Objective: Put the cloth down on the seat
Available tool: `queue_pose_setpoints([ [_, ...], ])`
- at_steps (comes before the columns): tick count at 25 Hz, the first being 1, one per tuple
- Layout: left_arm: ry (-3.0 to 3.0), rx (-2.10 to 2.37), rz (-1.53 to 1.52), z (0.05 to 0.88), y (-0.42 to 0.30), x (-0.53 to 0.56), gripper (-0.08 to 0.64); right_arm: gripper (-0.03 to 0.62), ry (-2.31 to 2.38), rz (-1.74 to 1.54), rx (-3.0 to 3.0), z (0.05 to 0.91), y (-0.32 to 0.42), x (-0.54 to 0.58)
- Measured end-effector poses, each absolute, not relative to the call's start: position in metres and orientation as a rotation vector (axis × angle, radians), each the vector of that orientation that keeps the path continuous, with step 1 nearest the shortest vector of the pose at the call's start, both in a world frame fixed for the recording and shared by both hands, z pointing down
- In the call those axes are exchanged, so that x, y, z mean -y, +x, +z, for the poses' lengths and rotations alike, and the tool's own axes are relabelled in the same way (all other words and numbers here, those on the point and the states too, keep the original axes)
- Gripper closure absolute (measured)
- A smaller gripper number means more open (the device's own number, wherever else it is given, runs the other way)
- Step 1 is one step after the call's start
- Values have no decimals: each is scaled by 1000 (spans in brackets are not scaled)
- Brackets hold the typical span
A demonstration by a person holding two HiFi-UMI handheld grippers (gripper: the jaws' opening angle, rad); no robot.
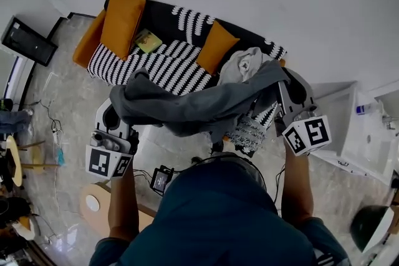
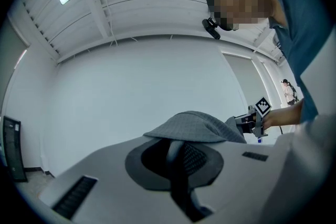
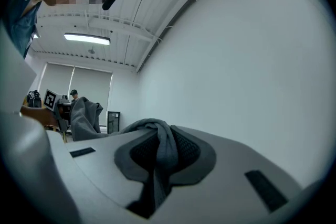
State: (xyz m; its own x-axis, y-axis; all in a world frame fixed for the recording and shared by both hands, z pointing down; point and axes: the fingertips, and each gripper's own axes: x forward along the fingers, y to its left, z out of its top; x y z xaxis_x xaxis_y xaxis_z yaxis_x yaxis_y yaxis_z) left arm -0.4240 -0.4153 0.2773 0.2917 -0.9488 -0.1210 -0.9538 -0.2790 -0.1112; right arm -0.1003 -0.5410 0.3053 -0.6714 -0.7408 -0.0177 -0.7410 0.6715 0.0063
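Aloft, cloth (image 1: 199,106) sags, pinched by left claw (image 2: 178,150) and right claw (image 3: 157,157).

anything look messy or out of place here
A pale grey garment seems to lie crumpled at the right end of the striped sofa, and a small yellow-green item sits loose on its seat. The dark grey cloth is clamped in the left gripper and right gripper.

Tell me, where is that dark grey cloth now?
In the head view the dark grey cloth hangs mid-frame, stretched between the left gripper and the right gripper, just this side of the striped sofa and not yet on its seat.
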Motion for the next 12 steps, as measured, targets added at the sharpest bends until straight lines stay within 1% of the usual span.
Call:
queue_pose_setpoints([
  [12, -2366, -1852, 28, 290, -419, 482, 546, 551, -1198, -28, -2885, 322, -100, 617],
])
